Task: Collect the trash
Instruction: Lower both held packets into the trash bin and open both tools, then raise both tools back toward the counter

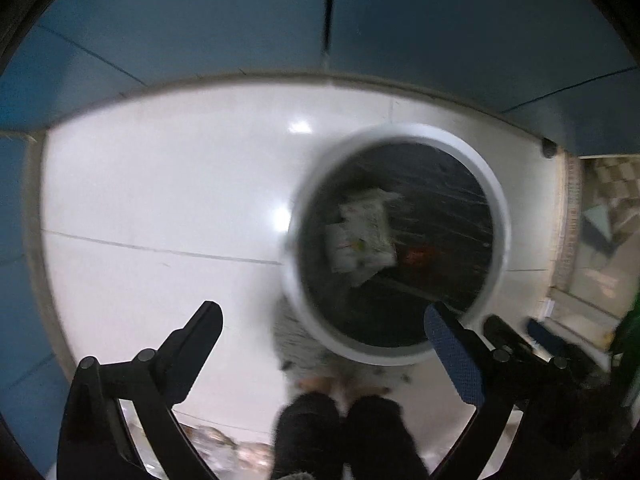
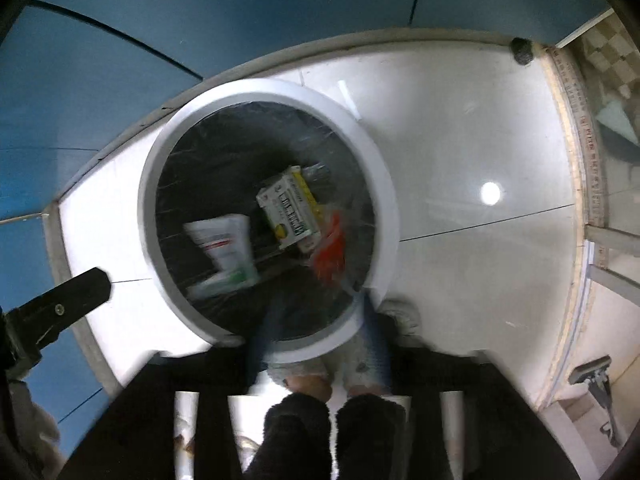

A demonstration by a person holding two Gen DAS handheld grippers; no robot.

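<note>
A round white-rimmed trash bin (image 1: 498,216) with a dark liner stands on the white floor; it also shows in the right wrist view (image 2: 386,184). Inside lie a white carton with yellow print (image 2: 290,208), a white packet (image 2: 224,252) and a red wrapper (image 2: 332,248); the left wrist view shows pale packets (image 1: 360,236) in it. My left gripper (image 1: 324,328) is open and empty above the bin's near rim. My right gripper (image 2: 320,344) hovers over the near rim, blurred, its blue pads (image 2: 376,344) apart, nothing seen between them.
Blue wall panels (image 1: 200,20) stand behind the bin. The person's dark slippers (image 2: 320,432) and legs are just below the bin. A doorway with a checkered floor (image 2: 608,60) lies to the right. A black door stop (image 2: 520,50) sits by the wall.
</note>
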